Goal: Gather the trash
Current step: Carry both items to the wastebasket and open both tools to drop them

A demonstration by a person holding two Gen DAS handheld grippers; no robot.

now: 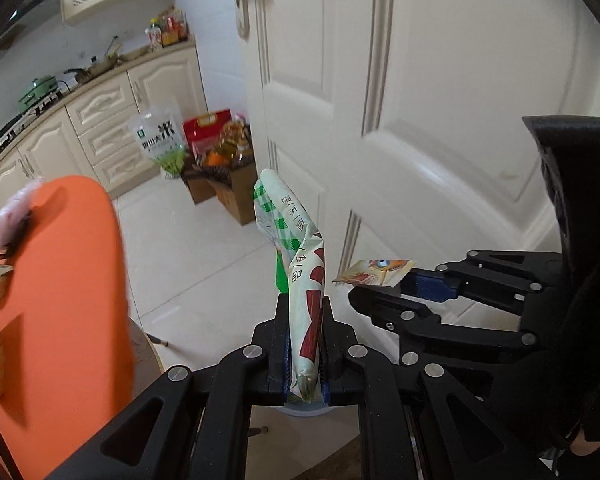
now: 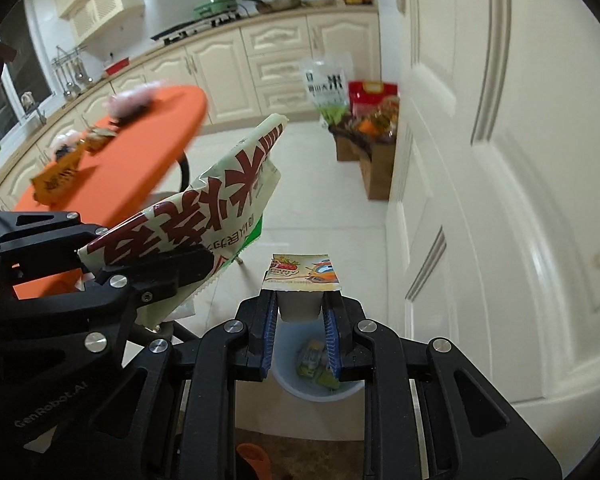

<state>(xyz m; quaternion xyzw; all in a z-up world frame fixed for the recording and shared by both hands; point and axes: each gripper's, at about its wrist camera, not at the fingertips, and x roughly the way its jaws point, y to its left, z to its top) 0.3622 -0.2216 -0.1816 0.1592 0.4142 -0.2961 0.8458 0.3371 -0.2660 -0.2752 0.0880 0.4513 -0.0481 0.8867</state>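
Note:
My left gripper (image 1: 304,316) is shut on a long white, green and red food wrapper (image 1: 300,248), which sticks up from between its pads. The same wrapper (image 2: 204,200) shows at the left of the right wrist view. My right gripper (image 2: 300,304) is shut on a small white cup (image 2: 300,307) with a printed foil lid (image 2: 302,274); from the left wrist view this gripper (image 1: 384,286) shows on the right. A pale blue bin (image 2: 284,364) with some trash in it stands on the floor right below both grippers.
An orange table (image 1: 60,300) at the left carries more wrappers (image 2: 56,180) and a pink bundle (image 2: 132,98). A white door (image 1: 440,120) fills the right side. Cardboard boxes (image 2: 376,168) and food bags stand on the tiled floor by cream cabinets (image 2: 276,60).

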